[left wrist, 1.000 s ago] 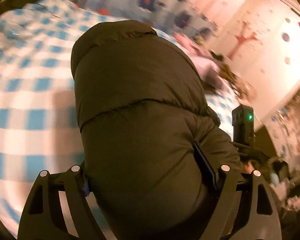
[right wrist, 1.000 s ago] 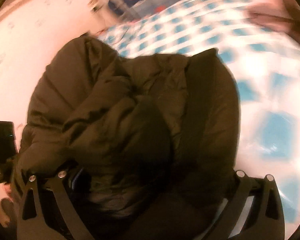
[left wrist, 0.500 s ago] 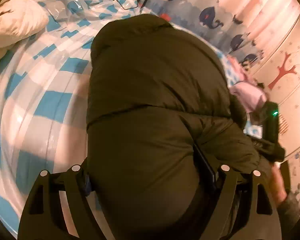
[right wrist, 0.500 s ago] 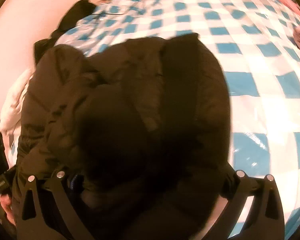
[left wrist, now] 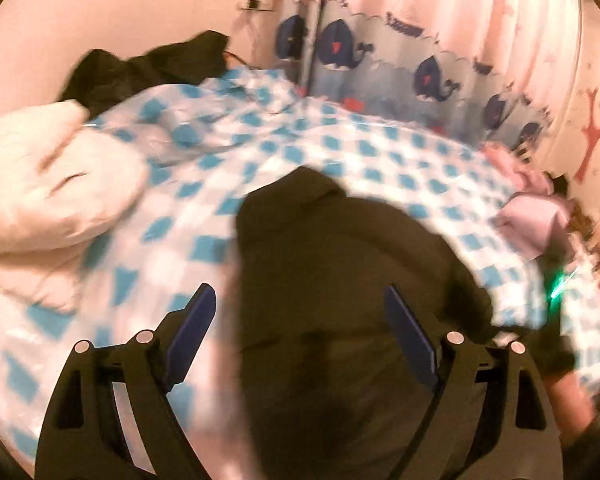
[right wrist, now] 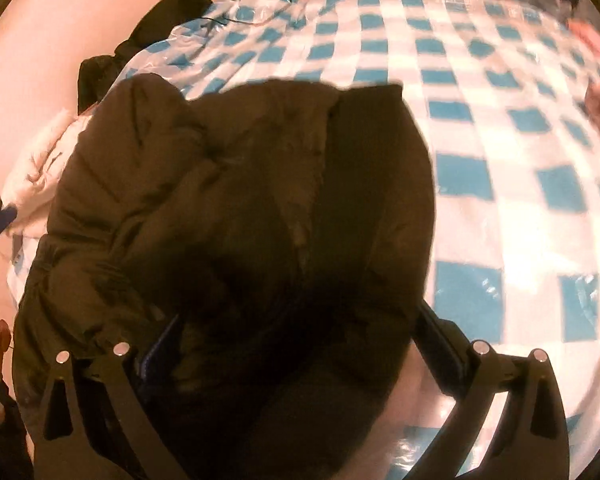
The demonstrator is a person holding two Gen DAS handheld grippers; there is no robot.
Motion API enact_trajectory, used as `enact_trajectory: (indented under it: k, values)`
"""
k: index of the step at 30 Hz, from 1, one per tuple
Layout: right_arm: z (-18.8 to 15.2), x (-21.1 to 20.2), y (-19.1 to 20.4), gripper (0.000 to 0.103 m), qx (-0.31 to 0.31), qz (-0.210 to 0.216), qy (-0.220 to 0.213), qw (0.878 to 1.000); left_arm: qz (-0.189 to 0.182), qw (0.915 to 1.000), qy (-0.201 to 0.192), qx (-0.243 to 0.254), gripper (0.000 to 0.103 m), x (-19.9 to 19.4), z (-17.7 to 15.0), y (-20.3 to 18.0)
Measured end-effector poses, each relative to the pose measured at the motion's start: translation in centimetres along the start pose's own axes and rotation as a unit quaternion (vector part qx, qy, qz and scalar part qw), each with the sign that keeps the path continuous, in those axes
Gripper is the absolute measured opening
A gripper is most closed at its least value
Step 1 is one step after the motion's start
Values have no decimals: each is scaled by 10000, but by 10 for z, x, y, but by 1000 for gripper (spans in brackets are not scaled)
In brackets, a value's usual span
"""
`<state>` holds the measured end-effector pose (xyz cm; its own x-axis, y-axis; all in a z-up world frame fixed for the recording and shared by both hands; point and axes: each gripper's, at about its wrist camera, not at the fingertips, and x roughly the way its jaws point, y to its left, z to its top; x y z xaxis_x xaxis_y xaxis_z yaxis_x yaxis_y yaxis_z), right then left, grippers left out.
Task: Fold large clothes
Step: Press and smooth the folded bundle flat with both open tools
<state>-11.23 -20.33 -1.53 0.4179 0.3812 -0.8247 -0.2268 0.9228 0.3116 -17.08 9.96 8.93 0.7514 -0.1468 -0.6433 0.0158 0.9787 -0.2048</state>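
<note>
A big dark olive padded jacket [left wrist: 340, 280] lies bunched on a bed with a blue and white checked cover [left wrist: 340, 152]. In the left wrist view my left gripper [left wrist: 300, 320] is open, its blue pads [left wrist: 192, 328] standing apart above the jacket, clear of the cloth. In the right wrist view the jacket [right wrist: 240, 220] fills the middle and left. My right gripper [right wrist: 296, 344] has its jaws wide, with jacket bulk lying between them; whether it holds the cloth is unclear.
A white padded garment [left wrist: 48, 192] lies at the left of the bed, dark clothes [left wrist: 148, 68] behind it by the wall. Pink clothes [left wrist: 532, 216] lie at the right. A whale-print curtain [left wrist: 420, 68] hangs beyond. The checked cover [right wrist: 500, 140] spreads right of the jacket.
My left gripper has let go of the jacket and lifted back, pads now apart and free. The jacket has dropped lower on the bed. The right gripper's jaws look wider.
</note>
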Motion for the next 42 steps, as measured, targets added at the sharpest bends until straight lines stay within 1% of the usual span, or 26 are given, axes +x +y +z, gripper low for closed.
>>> enact_trajectory:
  k: [1, 3, 4, 5, 6, 7, 8, 9, 10, 11, 12, 13, 14, 15, 17, 19, 22, 24, 25, 29, 31, 32, 34, 36, 39, 42]
  values:
    - [0, -3, -2, 97, 72, 4, -18, 10000, -90, 9998, 90, 154, 82, 13, 5, -11]
    - [3, -22, -5, 97, 179, -105, -223, 9995, -111, 9983, 390, 429, 82, 39, 4, -26]
    - [6, -39, -4, 97, 197, -254, -441, 9985, -182, 9955, 750, 553, 82, 60, -3, -33]
    - [4, -55, -1, 97, 197, -343, -624, 9973, -159, 9933, 938, 653, 82, 73, -11, -38]
    - [12, -78, 5, 97, 239, -264, -934, 9950, 1, 9927, 913, 788, 82, 78, -19, -43]
    - [21, -88, 10, 97, 263, -95, -1097, 9936, 74, 9921, 897, 872, 82, 81, -25, -45]
    - [28, -94, 16, 97, 276, 112, -1182, 9925, 84, 9920, 897, 886, 82, 82, -28, -46]
    - [38, -97, 25, 97, 382, 708, -1183, 9897, 47, 9924, 913, 830, 82, 82, -29, -44]
    - [47, -89, 29, 97, 613, 1450, -1009, 9824, 27, 9923, 925, 820, 82, 82, -29, -44]
    - [54, -78, 28, 97, 810, 1864, -863, 9753, 11, 9922, 939, 816, 82, 82, -28, -42]
    - [60, -60, 27, 97, 1062, 2079, -779, 9692, -9, 9924, 936, 801, 82, 81, -27, -41]
    - [63, -47, 24, 97, 1139, 1910, -821, 9715, -21, 9926, 924, 787, 82, 79, -28, -40]
    - [62, -24, 16, 97, 1233, 1625, -876, 9751, -38, 9930, 909, 760, 82, 79, -28, -38]
    - [58, -10, 6, 97, 1372, 1508, -835, 9754, -60, 9934, 890, 716, 82, 79, -28, -35]
    - [36, 29, -18, 96, 1706, 1441, -738, 9720, -157, 9942, 851, 638, 83, 77, -29, -36]
    - [27, 41, -24, 96, 1592, 1283, -948, 9743, -252, 9944, 819, 623, 85, 79, -28, -42]
    - [20, 38, -25, 96, 1544, 1179, -916, 9767, -28, 9932, 807, 836, 87, 83, -33, -54]
    - [23, 27, -23, 96, 1523, 1006, -870, 9793, 31, 9934, 793, 824, 87, 83, -34, -55]
    - [23, 16, -19, 96, 1486, 932, -976, 9797, 43, 9937, 781, 804, 87, 82, -34, -54]
    - [14, -42, 6, 96, 1087, 895, -1975, 9701, 38, 9947, 735, 718, 87, 78, -32, -50]
    - [2, -45, 12, 96, 963, 850, -2215, 9667, 40, 9949, 718, 711, 87, 77, -31, -49]
    - [-2, -39, 13, 96, 929, 792, -2208, 9677, 35, 9950, 711, 705, 87, 76, -31, -48]
    - [-13, -6, 7, 96, 1029, 620, -1861, 9752, 6, 9952, 703, 688, 87, 76, -30, -48]
    - [-22, 17, -7, 96, 1352, 817, -1702, 9727, -16, 9951, 673, 722, 87, 73, -30, -48]
    - [-16, 3, 0, 96, 1202, 563, -1611, 9780, 72, 9945, 688, 789, 87, 72, -33, -48]
    - [-4, -35, 17, 96, 782, 252, -2171, 9727, 105, 9952, 617, 748, 87, 67, -32, -44]
